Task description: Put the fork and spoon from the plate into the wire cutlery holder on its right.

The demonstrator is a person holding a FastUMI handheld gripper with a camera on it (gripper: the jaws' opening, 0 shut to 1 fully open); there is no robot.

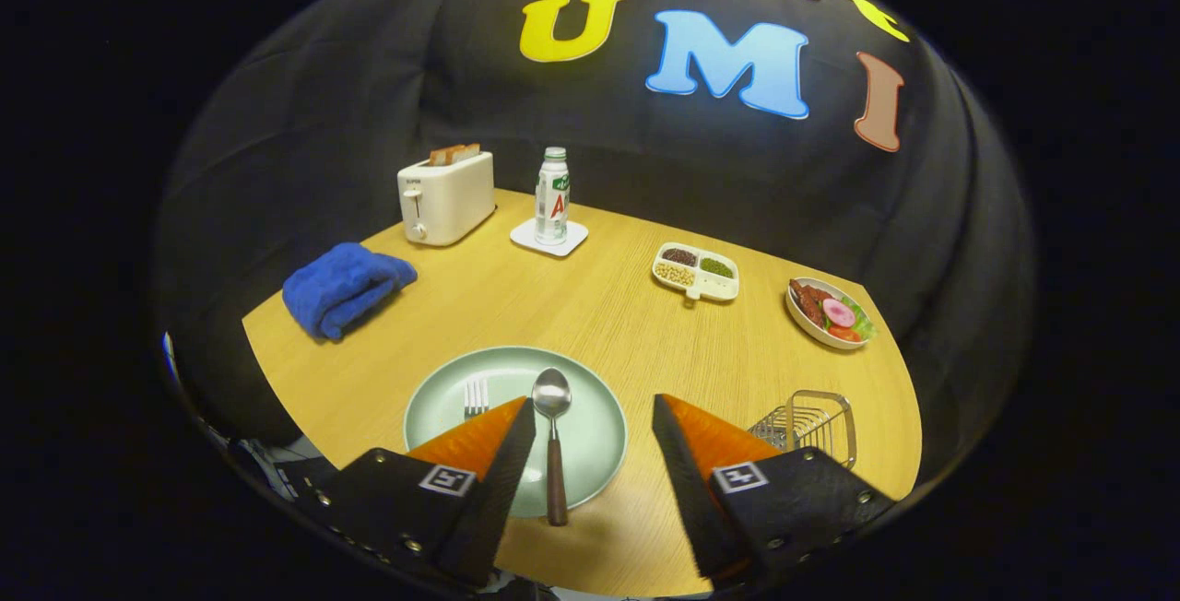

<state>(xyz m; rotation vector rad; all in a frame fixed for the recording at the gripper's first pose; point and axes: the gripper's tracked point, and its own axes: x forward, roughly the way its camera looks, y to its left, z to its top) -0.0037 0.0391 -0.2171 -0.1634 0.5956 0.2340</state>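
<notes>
Spoon [552, 393] lay between my spread, empty fingers [594, 417]; I judged its handle, overhanging the plate [597, 459], the best grip.

Gripper [595, 417] open above plate [599, 440] w/ spoon [552, 435] btwn fingers, fork [476, 395] left.
</notes>
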